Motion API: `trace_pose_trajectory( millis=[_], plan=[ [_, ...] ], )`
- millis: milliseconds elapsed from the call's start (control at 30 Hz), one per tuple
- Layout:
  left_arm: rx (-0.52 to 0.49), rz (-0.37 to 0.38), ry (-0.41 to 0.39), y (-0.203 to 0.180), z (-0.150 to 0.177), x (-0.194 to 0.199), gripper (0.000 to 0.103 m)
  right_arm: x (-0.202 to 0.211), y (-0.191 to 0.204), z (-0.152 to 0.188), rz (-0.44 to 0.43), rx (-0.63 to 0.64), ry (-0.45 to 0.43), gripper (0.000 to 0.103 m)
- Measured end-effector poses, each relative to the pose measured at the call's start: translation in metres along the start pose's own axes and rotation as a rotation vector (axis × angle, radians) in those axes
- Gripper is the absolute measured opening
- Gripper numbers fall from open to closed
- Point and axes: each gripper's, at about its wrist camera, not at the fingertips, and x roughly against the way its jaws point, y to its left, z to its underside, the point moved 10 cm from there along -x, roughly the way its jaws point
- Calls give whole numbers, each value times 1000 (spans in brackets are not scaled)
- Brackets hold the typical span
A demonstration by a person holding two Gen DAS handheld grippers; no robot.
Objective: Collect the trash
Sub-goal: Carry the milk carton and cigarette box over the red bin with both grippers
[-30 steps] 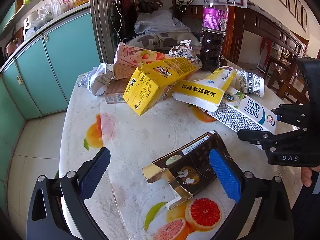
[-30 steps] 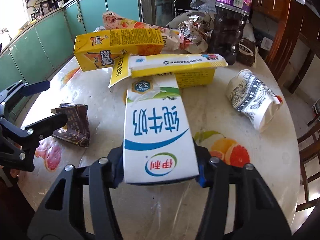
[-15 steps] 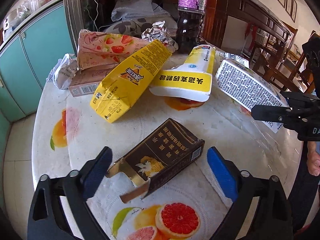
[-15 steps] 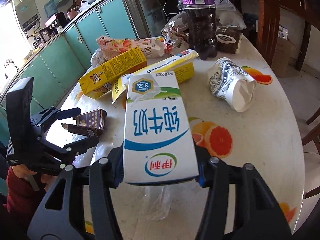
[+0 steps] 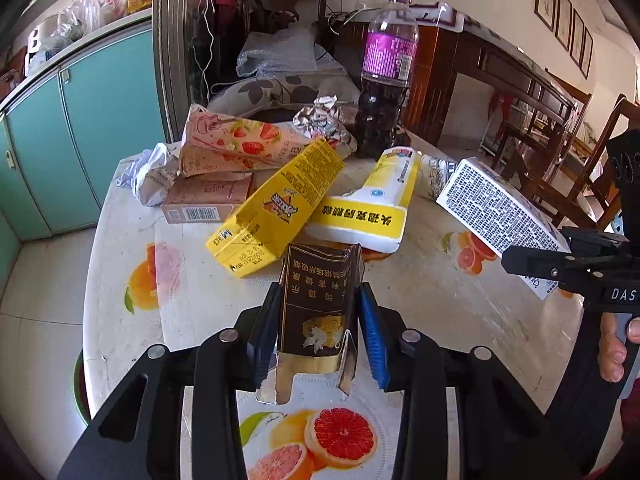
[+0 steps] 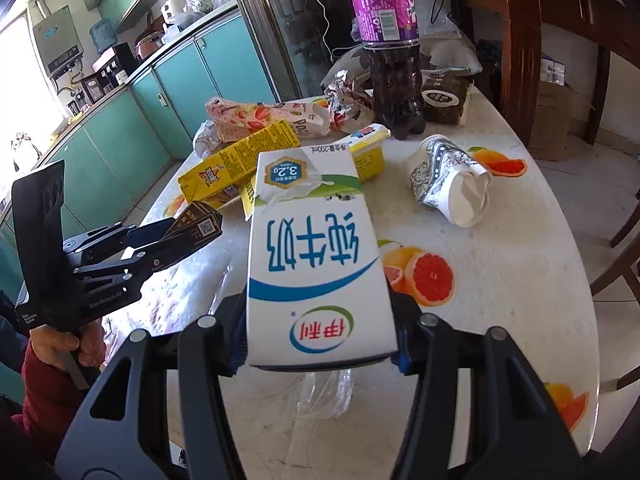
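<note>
My left gripper (image 5: 318, 332) is shut on a dark brown cigarette box (image 5: 320, 300) with a torn gold end, held above the table; it also shows in the right wrist view (image 6: 196, 224). My right gripper (image 6: 318, 344) is shut on a white milk carton (image 6: 316, 260) with blue lettering, lifted off the table; the carton shows at the right of the left wrist view (image 5: 500, 216). More trash lies on the table: a yellow carton (image 5: 276, 208), a white and yellow box (image 5: 376, 208), a pink strawberry carton (image 5: 236, 148), a crushed paper cup (image 6: 452, 184).
A purple-labelled bottle of dark drink (image 5: 384, 80) stands at the back of the round fruit-print table (image 5: 420, 280). Crumpled foil (image 5: 320, 120), a pink box (image 5: 208, 200) and white paper (image 5: 148, 176) lie nearby. Teal cabinets (image 5: 80, 128) stand left, wooden chairs (image 5: 580, 168) right.
My left gripper has closed on the cigarette box and lifted it off the table. My right gripper has raised the milk carton higher.
</note>
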Motion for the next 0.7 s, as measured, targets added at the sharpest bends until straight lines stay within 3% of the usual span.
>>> trace_pose_trajectory(
  millis=[167,400,533,700],
  plan=[
    [-11,-54,-90,4,-16,23,36,15,3,-12,46,20,-84,52],
    [46,-64,-163,21,-27,46,36,19,18,-29,17,20,-129,52],
    [62,-146,-207,41,-33,60,36,17,33,-40,-3,27,-158,52],
    [130,-191,-241,73,-37,74,36,8,56,-54,-41,64,-170,52]
  ],
)
